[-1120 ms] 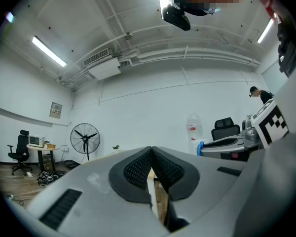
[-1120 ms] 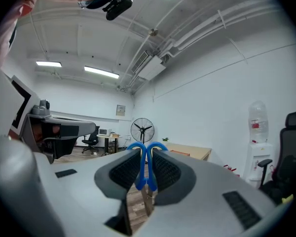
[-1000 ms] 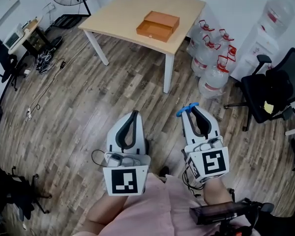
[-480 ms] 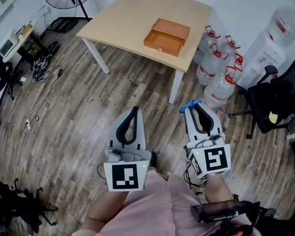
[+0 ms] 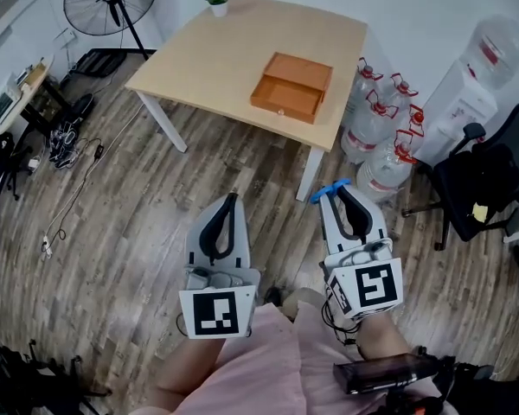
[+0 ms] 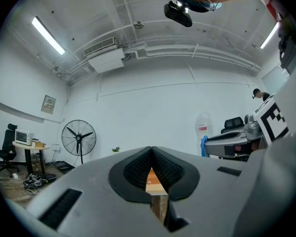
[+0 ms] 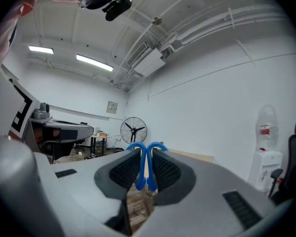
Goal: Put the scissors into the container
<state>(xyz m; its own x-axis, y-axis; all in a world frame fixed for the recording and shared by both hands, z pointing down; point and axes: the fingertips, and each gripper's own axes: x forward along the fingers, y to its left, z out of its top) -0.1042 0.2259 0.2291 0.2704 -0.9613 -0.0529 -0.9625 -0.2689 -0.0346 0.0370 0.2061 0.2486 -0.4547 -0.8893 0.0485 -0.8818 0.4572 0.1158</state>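
Fingers (image 7: 124, 172) of our right gripper (image 5: 339, 192) are pinched on the scissors (image 5: 329, 191), whose blue handle loops stick out past the tips. We hold them over the wooden floor (image 5: 156, 197), short of the bench (image 5: 216, 50). Our left gripper (image 5: 233, 199) sits alongside, equally short of the bench, its fingers (image 6: 135, 169) pressed together with nothing between them. On the bench, toward its near edge, lies the orange container (image 5: 292, 86), well apart from the scissors. Water jugs (image 5: 376, 128) stand just beside the bench.
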